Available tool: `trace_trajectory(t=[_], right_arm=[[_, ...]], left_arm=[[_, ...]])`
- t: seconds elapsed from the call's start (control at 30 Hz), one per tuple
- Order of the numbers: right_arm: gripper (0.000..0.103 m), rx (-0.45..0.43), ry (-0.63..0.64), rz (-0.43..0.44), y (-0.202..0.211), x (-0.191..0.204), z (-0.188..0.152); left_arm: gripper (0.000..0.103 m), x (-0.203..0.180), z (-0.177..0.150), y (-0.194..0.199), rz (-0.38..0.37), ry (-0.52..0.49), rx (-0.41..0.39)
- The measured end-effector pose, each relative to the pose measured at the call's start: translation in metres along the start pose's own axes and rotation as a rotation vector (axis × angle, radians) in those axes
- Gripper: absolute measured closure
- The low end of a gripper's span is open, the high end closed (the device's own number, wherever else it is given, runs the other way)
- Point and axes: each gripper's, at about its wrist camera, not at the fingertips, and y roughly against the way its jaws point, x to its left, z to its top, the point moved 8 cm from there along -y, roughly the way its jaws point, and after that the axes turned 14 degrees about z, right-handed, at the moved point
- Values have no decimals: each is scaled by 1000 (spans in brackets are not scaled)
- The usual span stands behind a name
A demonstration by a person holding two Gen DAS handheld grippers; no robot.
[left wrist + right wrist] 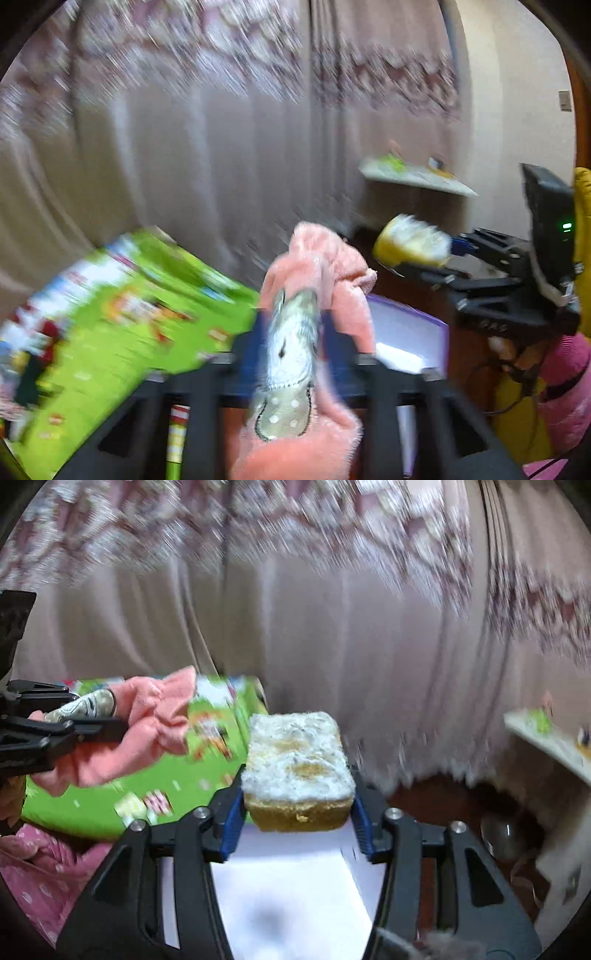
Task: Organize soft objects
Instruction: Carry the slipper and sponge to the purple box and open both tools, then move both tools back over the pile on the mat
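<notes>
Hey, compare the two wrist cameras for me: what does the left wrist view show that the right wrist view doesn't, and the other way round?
Only the left wrist view: a green indicator light on the right claw's housing, and the purple rim of a box.
Only the right wrist view: a glassy round object low on the right, and the sponge's fuzzy white top.
Both: the pink fluffy cloth between the left claw's fingers, the yellow sponge between the right claw's fingers, the green box, the curtain and a shelf.
</notes>
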Motion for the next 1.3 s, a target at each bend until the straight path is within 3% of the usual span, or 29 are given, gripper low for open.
trace_trajectory(t=[0.07, 0.1, 0.2, 0.27, 0.37, 0.5, 0.63, 0.8, 0.93, 1.07, 1.3], right_arm=[[14, 103, -27, -59, -13, -19, -24], [13, 132, -38, -98, -16, -27, -33], [13, 147, -81, -86, -18, -38, -41], [12, 128, -97, -75, -16, -40, -38], [11, 105, -135, -27, -24, -31, -26], [10, 155, -131, 128, -66, 28, -22], [10, 275, -16, 278, -115, 109, -32], [10, 420, 165, 473, -178, 221, -48], [10, 474, 133, 597, -228, 275, -40], [10, 498, -32, 641, -299, 315, -14], [10, 514, -170, 694, -386, 392, 27]], left_arm=[[21, -10, -12, -20, -44, 18, 70], [21, -12, -22, -31, -43, 40, 101], [21, 0, -40, -40, 5, 78, 147], [21, 24, -49, -36, 50, 108, 139], [19, 89, -72, -26, 225, 127, 123], [18, 185, -138, -11, 481, 188, 197], [18, 271, -203, 20, 620, 348, 258], [18, 374, -259, 60, 790, 563, 267], [18, 434, -291, 72, 912, 645, 272], [18, 468, -310, 74, 937, 718, 264], [18, 482, -338, 71, 822, 922, 268]])
